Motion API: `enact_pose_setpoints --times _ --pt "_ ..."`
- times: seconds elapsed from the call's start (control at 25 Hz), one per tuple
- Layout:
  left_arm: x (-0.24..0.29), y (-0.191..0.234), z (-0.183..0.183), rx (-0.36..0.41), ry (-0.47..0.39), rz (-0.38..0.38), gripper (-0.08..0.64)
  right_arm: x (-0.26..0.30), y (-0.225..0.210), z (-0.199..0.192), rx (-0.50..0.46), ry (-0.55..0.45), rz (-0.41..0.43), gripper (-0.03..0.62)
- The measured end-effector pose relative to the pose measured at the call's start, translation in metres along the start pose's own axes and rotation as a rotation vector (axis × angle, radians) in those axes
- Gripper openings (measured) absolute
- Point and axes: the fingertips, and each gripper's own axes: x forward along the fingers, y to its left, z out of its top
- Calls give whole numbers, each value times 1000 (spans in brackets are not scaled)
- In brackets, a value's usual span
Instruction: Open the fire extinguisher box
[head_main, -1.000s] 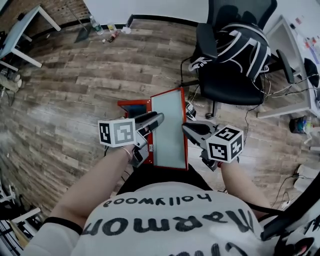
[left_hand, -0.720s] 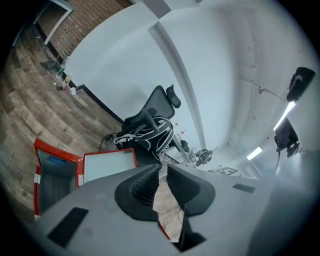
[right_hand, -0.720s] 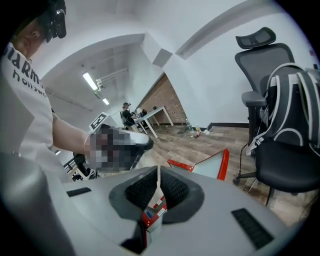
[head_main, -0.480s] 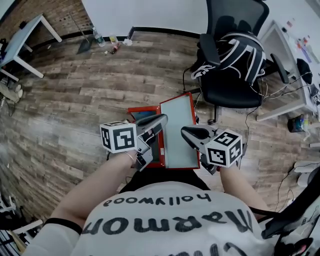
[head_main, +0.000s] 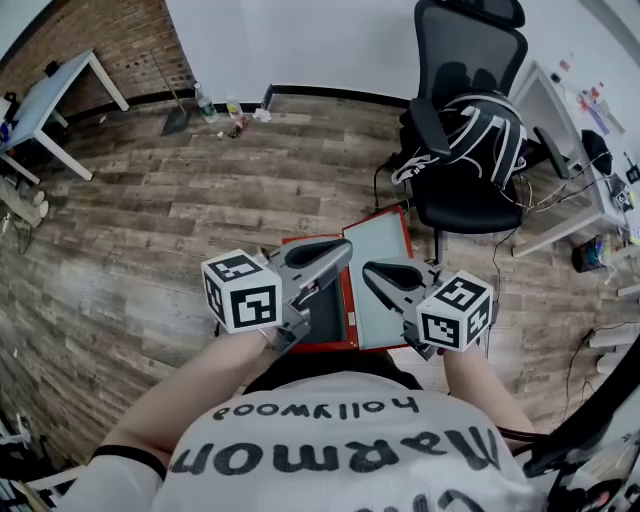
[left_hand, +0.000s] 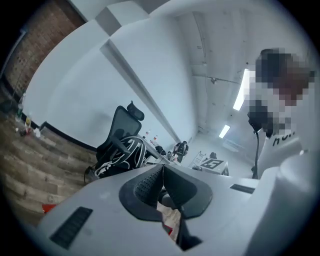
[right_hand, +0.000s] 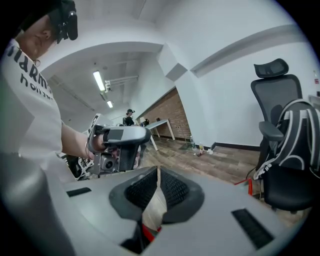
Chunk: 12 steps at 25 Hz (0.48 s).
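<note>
Basically done: fire extinguisher box (head_main: 322, 318) sits on the floor (head_main: 150, 230) with its door (head_main: 385, 240) swung open to the right.
Left gripper (head_main: 345, 248) has just closed its jaws on nothing. Right gripper (head_main: 368, 268) is also pressed together and empty. Both hover above the box, apparently not touching it. Opening step looks complete. Next move, my read: pull both clear without bumping the door, which could swing shut.
</note>
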Motion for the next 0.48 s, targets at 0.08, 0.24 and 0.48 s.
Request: enact_pose_setpoints --times 0.08,0.24,0.48 --pt "-13 -8 7 91 19 6 9 5 15 14 -11 -22 6 23" --pt "-36 -25 22 253 29 19 9 14 48 47 -44 -79 54 24" --pt "-53 -48 41 453 22 41 9 12 81 86 -125 -106 143 25"
